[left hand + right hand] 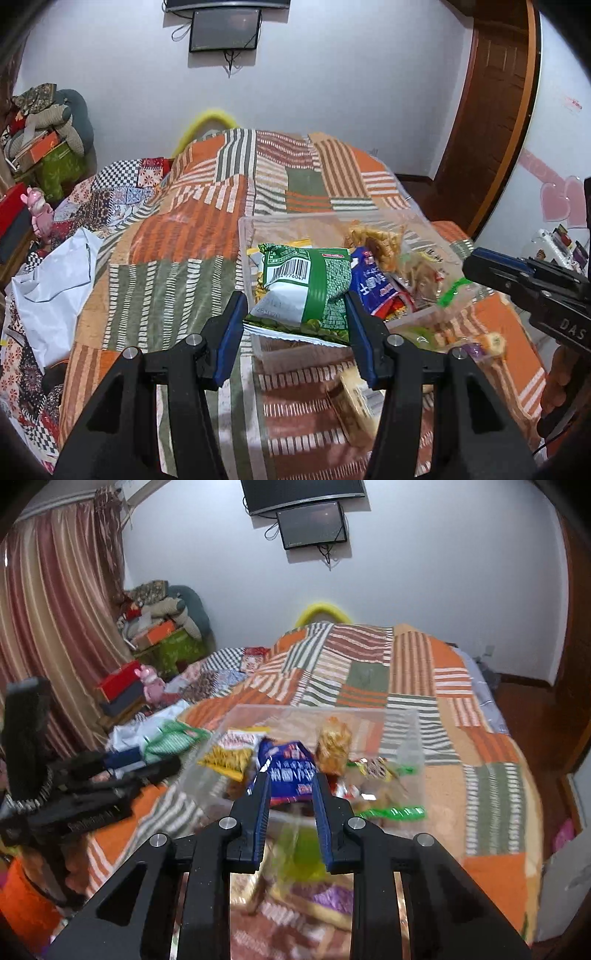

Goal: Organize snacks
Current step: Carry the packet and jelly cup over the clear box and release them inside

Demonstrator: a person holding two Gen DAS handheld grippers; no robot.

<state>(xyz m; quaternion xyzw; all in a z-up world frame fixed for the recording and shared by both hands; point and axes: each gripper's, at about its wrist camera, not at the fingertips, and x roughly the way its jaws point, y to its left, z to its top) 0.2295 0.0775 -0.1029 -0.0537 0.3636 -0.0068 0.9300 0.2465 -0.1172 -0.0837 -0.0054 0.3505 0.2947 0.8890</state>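
Left tool (295,317) is clamped on a green crinkly plastic snack packet with a white barcode panel (306,291), pads pressing both side edges, packet hanging over the near rim of the clear plastic bin (247,236) on the patchwork bed (177,236).

Right tool (291,794): jaws narrow. A blue foil snack bag with white lettering (288,771) sits in line between the tips, but blur hides whether the pads bite it or just frame it. Can't tell.

The bin already holds the blue bag, a clear bag of golden fried snacks (332,746) and a yellow packet (229,757). More wrapped snacks lie loose on the bed near the bin, smeared in both views.

Handling, my read:
- packets are light, air-filled, slippery film
- contents brittle, so squeeze lightly
- best hold is on a sealed seam or edge, not the puffed middle
- bin wall is thin and likely slides if bumped
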